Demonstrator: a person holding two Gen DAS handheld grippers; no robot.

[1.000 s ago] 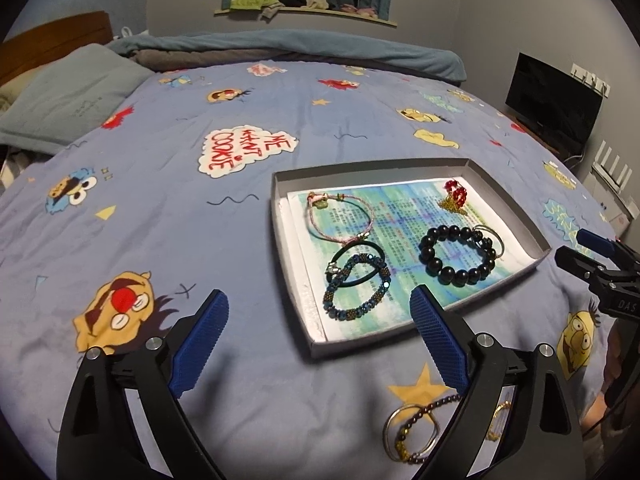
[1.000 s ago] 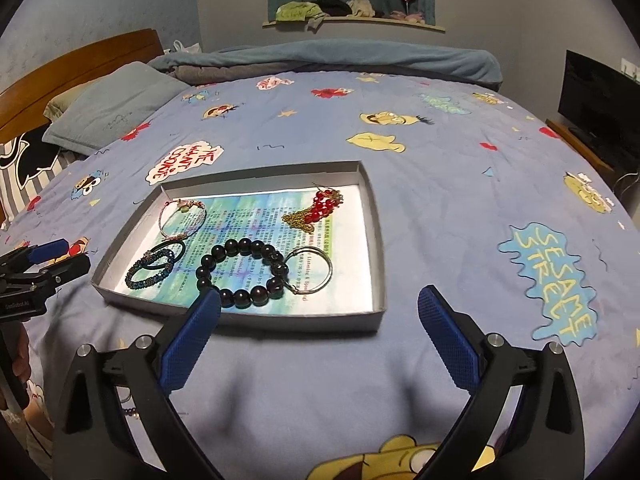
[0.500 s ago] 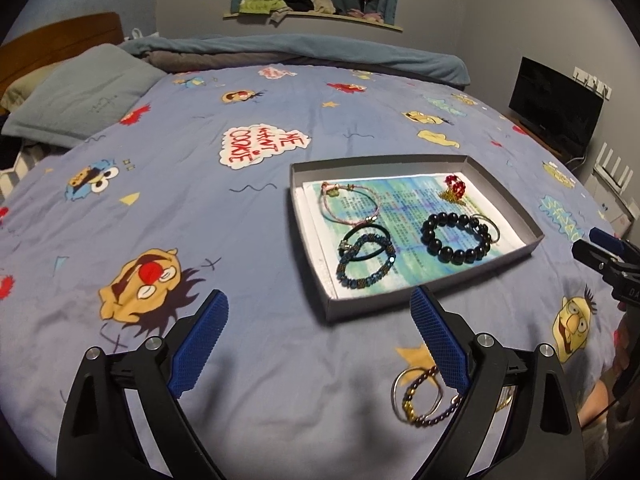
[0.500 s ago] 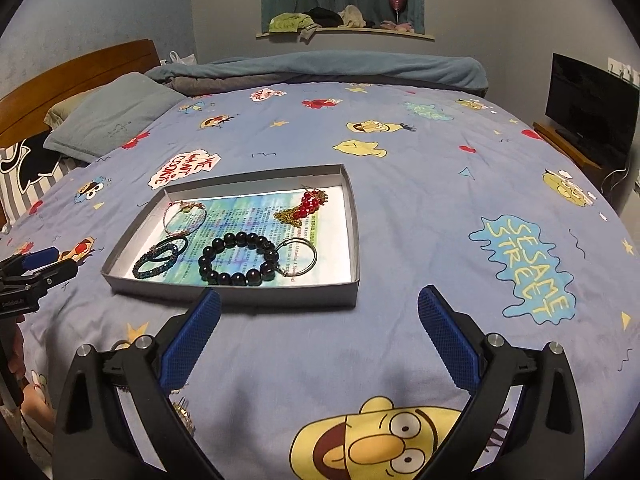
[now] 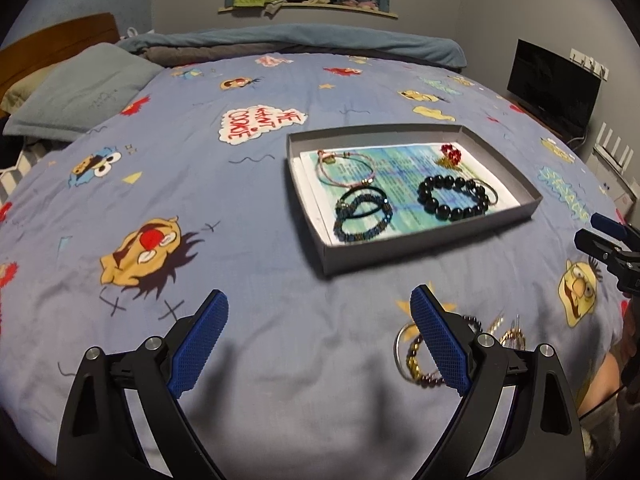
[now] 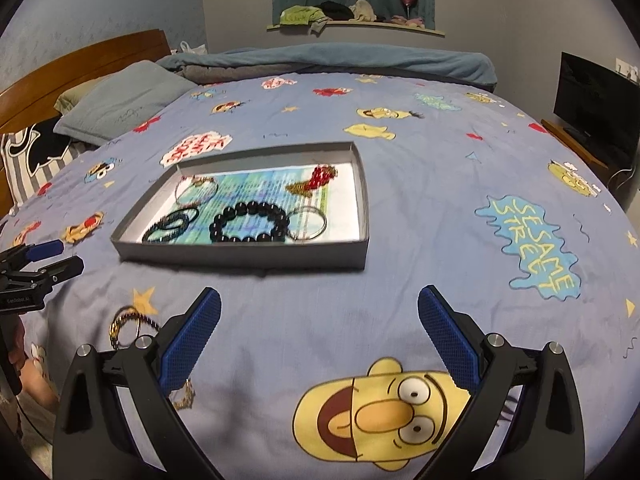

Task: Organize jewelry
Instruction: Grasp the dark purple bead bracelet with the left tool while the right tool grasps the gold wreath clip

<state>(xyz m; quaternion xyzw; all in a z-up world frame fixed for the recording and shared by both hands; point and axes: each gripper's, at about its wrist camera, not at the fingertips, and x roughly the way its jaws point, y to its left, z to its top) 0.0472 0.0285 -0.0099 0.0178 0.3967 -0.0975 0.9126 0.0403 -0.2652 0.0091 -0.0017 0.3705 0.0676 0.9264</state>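
Several loose bracelets [image 5: 420, 354] on the bed [image 5: 260, 264], half hidden behind left gripper [image 5: 318, 338], blurred, beaded. Both grippers spread wide, empty; right gripper [image 6: 320, 332] likewise. More beaded bracelets inside shallow grey cardboard tray [image 5: 432, 242].

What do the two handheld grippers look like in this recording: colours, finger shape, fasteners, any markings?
Both the left gripper and right gripper have black, angular forked frames ending in two long flat fingers faced with blue, finely cross-hatched pads. Round silver bolts sit at the linkage joints. The right wrist view shows small white lettering on the left gripper's black body, too small to read. No cables or sleeves are clearly visible.
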